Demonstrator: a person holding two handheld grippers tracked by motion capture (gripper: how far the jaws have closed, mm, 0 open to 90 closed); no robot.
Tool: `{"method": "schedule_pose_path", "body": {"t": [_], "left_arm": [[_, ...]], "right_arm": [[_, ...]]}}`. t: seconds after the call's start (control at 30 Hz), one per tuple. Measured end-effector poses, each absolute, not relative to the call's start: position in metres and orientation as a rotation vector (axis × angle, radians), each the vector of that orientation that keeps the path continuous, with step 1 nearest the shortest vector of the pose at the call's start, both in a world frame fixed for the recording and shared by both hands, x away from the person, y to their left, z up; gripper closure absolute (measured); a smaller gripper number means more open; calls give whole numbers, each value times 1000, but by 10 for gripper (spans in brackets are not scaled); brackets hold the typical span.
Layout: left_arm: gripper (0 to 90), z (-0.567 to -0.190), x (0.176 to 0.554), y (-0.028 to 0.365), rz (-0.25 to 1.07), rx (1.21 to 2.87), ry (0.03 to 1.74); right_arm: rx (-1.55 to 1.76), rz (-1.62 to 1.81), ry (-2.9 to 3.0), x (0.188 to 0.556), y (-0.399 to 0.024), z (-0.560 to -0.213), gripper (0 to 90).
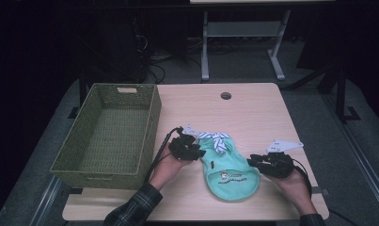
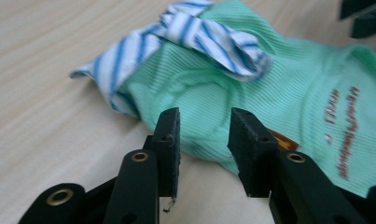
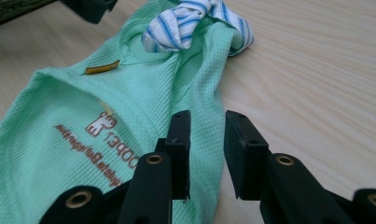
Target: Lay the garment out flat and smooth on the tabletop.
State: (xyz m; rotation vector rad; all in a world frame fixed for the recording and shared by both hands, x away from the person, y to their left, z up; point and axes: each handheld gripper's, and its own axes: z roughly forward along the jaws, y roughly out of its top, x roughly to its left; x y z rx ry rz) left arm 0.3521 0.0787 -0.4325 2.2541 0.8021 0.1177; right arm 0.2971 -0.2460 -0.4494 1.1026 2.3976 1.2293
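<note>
Nearest the person, the two hands come in over the front edge of the worktop (image 1: 253, 108), each with a gripper. The left gripper (image 1: 193, 149) sits at the left edge of the green shirt (image 1: 229, 172); in the left gripper view its jaws stand apart with a clear gap, the shirt's edge lying just beyond the pads, nothing pinched. The right gripper (image 1: 254, 161) sits at the shirt's right edge; in the right gripper view its jaws are likewise parted, with the shirt's hem lying below the gap and not pressed by either pad. The shirt lies flat on the worktop between the two grippers, printed side up, its striped collar (image 1: 216, 139) bunched at the far end. Farther back and to the left, a woven basket (image 1: 145, 136) stands on the worktop, apart from the shirt.
</note>
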Motion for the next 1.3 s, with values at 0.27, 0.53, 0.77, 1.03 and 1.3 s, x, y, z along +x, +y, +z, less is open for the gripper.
{"method": "schedule_pose_path", "body": {"t": [0.27,0.53,0.77,1.03,1.3], "left_arm": [[613,-434,330,76,73,2256,758],[522,-440,308,69,45,2276,715],[495,-444,299,68,41,2284,701],[536,-452,297,63,75,2340,679],[706,-457,299,63,66,2388,671]], "right_arm": [[1097,1233,2393,319,-240,-446,697],[1083,1242,2390,350,-225,-442,672],[1089,1255,2393,376,-209,-442,656],[1091,1244,2419,401,-191,-445,634],[1118,1203,2475,411,-182,-461,664]]}}
